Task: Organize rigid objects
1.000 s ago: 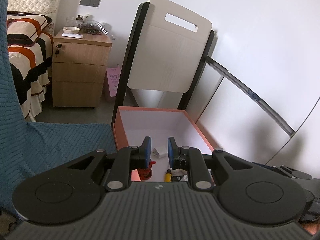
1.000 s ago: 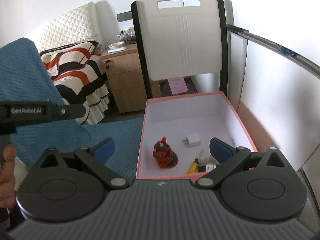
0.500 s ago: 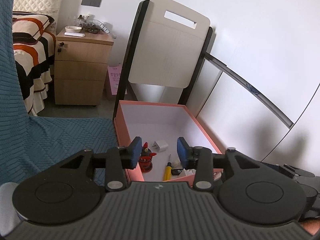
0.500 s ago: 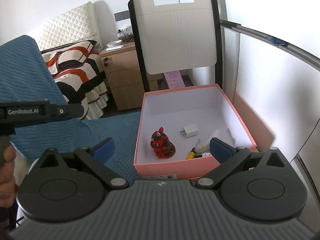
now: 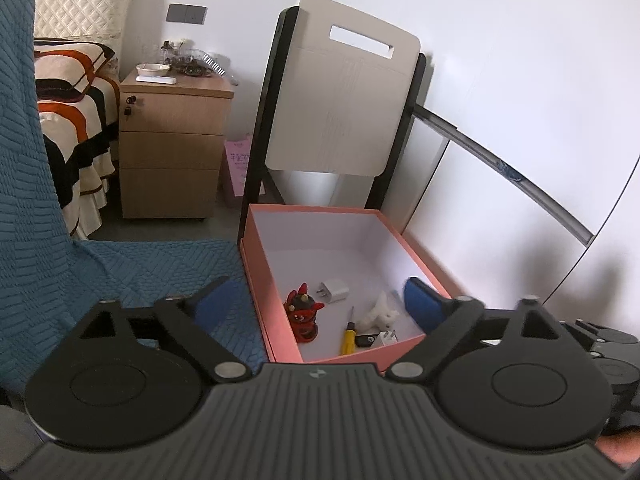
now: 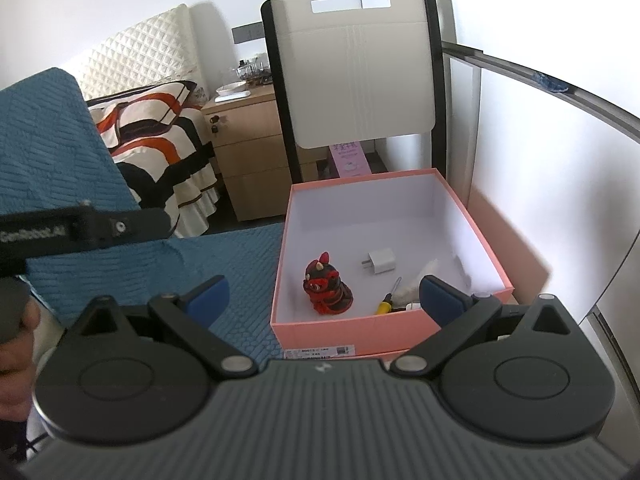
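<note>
Left wrist view. The left gripper (image 5: 316,300) is spread wide and carries nothing. Ahead of it and slightly below stands the box (image 5: 256,280), pink outside, white inside, lid off. On the box floor, between the fingertips as seen from here, lie a figurine (image 5: 303,312), upright; a charger (image 5: 335,290) beyond it; a screwdriver (image 5: 349,334) nearer the tool; a white toy (image 5: 378,314) toward the right fingertip; and a small plug (image 5: 386,337) with a dark item beside it at the near wall, too small to identify. Judged from this, the sorting looks largely done: five or six rigid items are already boxed, and no loose item shows on the blanket (image 5: 120,272) to the left. Whether anything remains outside the view cannot be told. Room: open to the left over the blanket; to the right the box stands close to a white wall panel (image 5: 500,200); beyond the far wall stands a chair (image 5: 340,108).

Right wrist view. The right gripper (image 6: 324,296) is likewise fully apart and empty, drawn back from the box's (image 6: 360,328) near wall, whose label faces the tool. The figurine (image 6: 326,290), charger (image 6: 380,262) and screwdriver (image 6: 388,302) sit in the near half; the far half of the floor is bare, so there is space for more. The right fingertip overlaps the box's near right corner in this view; contact cannot be judged. The left tool's handle (image 6: 80,228) crosses well to the left, clear of the box. Entry from above looks unobstructed; the box rim and the panel on the right are the edges to mind.
</note>
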The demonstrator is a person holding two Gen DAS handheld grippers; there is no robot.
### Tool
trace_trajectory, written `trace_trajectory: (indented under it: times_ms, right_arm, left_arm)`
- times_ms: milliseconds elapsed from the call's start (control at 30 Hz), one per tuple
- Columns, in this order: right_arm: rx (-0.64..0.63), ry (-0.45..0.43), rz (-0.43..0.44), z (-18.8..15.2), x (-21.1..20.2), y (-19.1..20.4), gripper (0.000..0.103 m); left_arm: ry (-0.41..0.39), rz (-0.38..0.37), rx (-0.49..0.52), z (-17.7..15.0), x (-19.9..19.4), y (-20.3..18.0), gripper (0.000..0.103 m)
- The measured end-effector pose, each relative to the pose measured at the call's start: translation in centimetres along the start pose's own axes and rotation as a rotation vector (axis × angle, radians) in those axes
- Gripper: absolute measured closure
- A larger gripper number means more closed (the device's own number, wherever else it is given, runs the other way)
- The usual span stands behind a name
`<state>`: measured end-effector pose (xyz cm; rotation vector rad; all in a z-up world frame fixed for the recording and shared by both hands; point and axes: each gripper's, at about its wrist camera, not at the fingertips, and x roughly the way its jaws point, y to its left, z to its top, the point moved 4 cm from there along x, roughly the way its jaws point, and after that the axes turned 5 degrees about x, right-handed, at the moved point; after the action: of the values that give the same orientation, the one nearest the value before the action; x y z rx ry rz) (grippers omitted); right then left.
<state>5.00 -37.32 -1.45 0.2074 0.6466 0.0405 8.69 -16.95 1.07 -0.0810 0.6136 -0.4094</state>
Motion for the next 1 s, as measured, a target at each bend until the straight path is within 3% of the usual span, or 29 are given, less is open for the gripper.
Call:
trace_trajectory:
  times_ms: [1000]
  right_arm:
    - [-0.016,-0.002,-0.025,0.0,0.2,-0.3,0.000]
  left_arm:
    - [0.075,0.041,-0.028,-0.7,1.8,0.4,0.000]
